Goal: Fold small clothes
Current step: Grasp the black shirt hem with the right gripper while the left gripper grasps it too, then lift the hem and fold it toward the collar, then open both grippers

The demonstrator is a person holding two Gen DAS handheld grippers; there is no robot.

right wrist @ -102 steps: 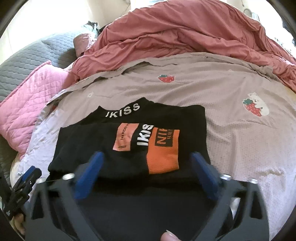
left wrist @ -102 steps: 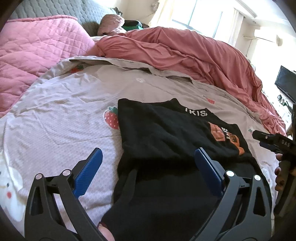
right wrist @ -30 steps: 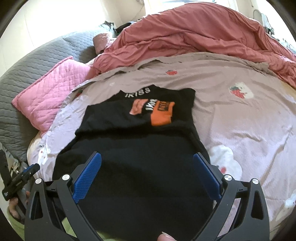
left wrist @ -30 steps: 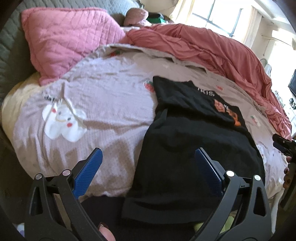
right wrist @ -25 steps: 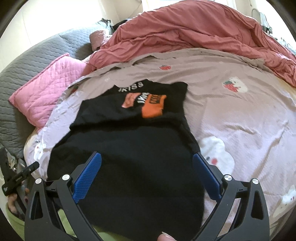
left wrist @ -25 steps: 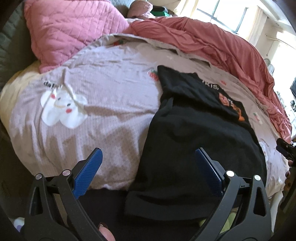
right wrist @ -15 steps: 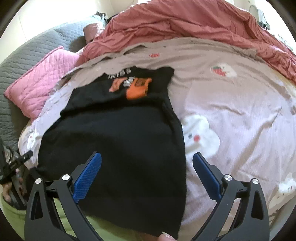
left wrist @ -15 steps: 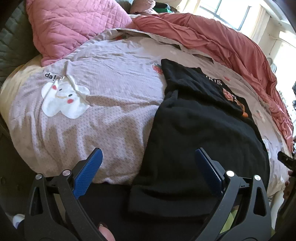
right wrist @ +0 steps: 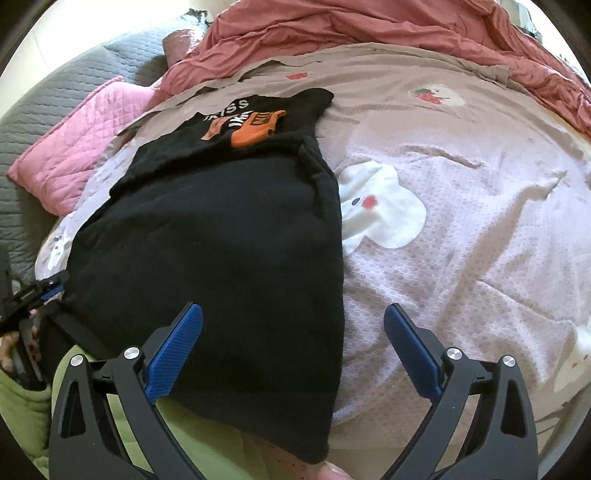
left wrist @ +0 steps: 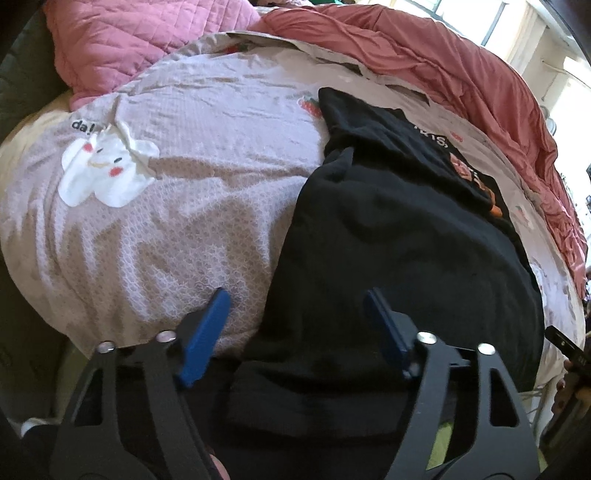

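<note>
At the near edge of the bed [left wrist: 177,229], the black top [left wrist: 388,258] lies lengthwise, its far end already turned over so the orange print [right wrist: 255,127] faces up, and its hem spilling off the edge towards the person. That overhang looks deliberate: it leaves two loose corners to grab.

Far left, a pink pillow [left wrist: 122,40] sits by the far corner, well clear of the work. A white cloud print [left wrist: 103,173] marks the sheet between pillow and top.

Now the left gripper [left wrist: 297,314]: its jaws have just been closing, standing roughly halfway in, blue pads either side of the top's left border near the hem. The cloth lies between them, but the pads don't press on it, so nothing is held.

Across the black cloth to the right gripper [right wrist: 293,328]: jaws wide, only just starting to narrow, straddling the top's right border. The left pad hangs over the black cloth, the right pad over bare sheet. No grip here either.

Far right, the sheet runs on empty to the red duvet [right wrist: 369,26] heaped along the far edge.

My read: both tools are lining up on the two hem corners, to pinch and carry the hem up towards the print. The left is ahead; if the right bites late, the fold may go over skewed.
</note>
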